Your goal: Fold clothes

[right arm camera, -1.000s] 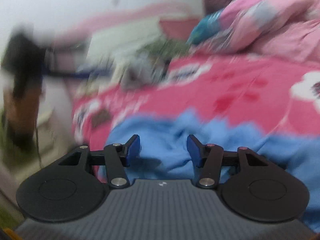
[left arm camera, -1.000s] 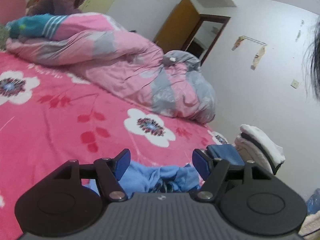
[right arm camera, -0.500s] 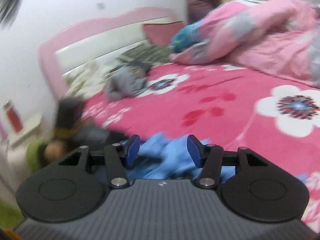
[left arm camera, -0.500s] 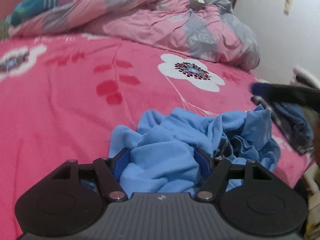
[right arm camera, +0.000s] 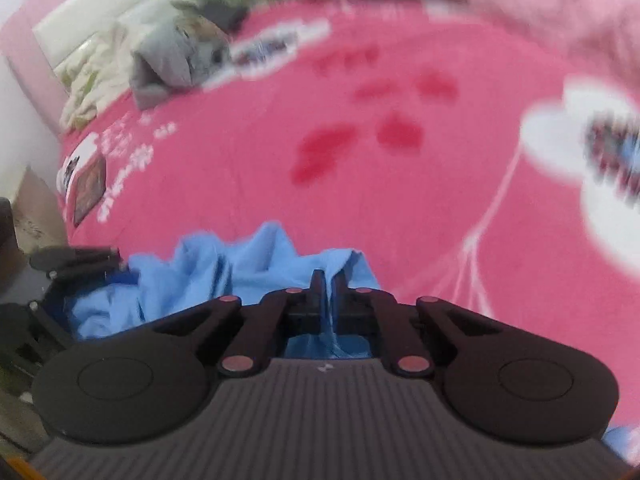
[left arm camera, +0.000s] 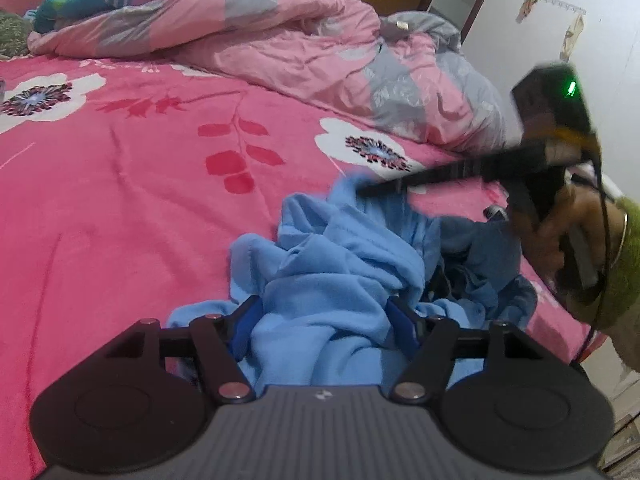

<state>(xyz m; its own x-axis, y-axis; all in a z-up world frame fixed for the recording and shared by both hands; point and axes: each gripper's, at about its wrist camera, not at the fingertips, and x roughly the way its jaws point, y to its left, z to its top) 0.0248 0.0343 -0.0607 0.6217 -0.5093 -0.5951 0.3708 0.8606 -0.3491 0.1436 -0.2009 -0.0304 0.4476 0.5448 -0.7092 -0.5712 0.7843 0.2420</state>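
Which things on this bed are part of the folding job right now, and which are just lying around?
Part of the job:
blue garment, crumpled on the bed
left gripper, open around a bunch of it
right gripper, shut on a fold of it

Just lying about:
pink and grey quilt, heaped at the far side
pink flowered blanket under everything
grey clothing near the headboard

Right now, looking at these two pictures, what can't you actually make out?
- What kind of garment the blue garment is: left view, it lies bunched up.
- Whether the left claw is pinching it: cloth covers the space between its fingers.
- The right claw's tips in the left view: motion blur; the right view shows the right claw shut on cloth.
- The bed's far end: right view, blurred.
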